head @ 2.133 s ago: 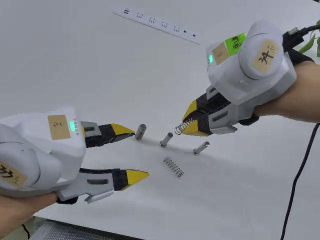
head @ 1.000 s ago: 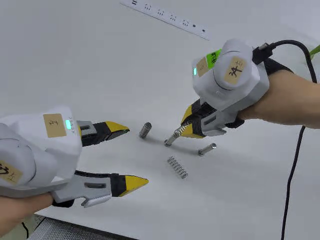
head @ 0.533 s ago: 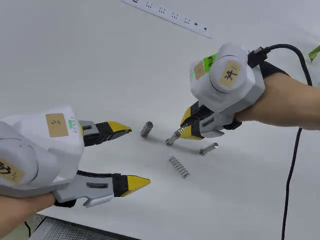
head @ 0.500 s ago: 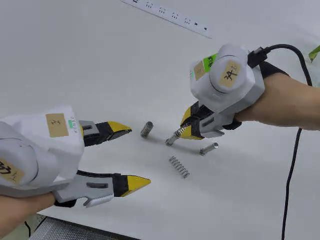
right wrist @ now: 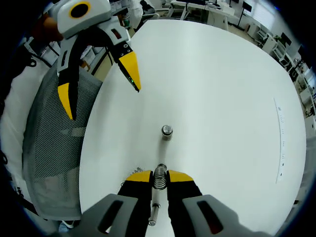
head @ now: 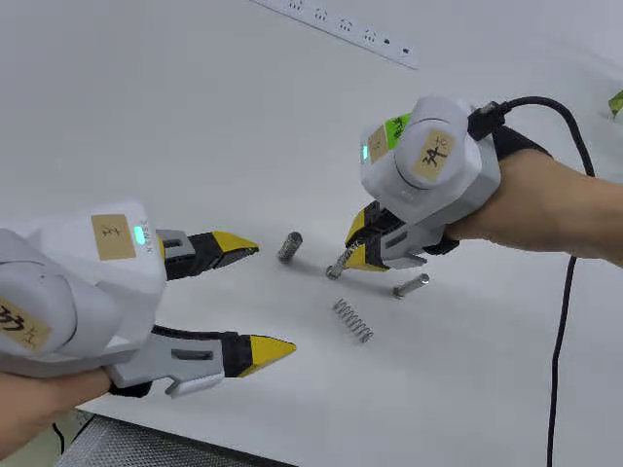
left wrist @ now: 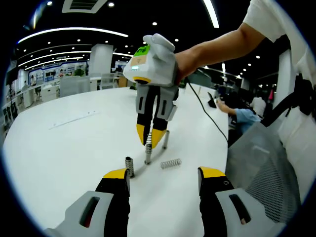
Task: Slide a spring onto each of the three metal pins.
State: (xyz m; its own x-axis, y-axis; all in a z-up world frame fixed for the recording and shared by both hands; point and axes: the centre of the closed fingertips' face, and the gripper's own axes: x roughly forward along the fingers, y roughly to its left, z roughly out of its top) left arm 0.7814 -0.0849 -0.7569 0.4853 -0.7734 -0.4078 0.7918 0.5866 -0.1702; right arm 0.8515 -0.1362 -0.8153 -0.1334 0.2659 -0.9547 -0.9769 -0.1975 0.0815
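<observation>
White desk (head: 146,117) runs under everything I am steering, and at its middle a spring (right wrist: 159,178) sits pinched between the yellow tips of the right gripper (head: 348,251), which is clenched on it. The spring's lower end meets the top of the middle pin (head: 334,272); I cannot tell whether any coil has gone over it. Just to the left of that stands the left pin (head: 290,245), which looks ribbed like a coil down its length, and in the right gripper view its shiny top faces me. On the other side, partly under the right gripper's body, is the third pin (head: 412,285), bare metal. A loose spring (head: 352,320) lies on its side on the desk, nearer to me than the three pins and touching none of them. My left gripper (head: 265,297) hangs beside the row, released, its jaws spread wide with nothing between them. Farther out, a white power strip (head: 336,21) lies along the far desk and a black cable (head: 563,292) trails from the right wrist
</observation>
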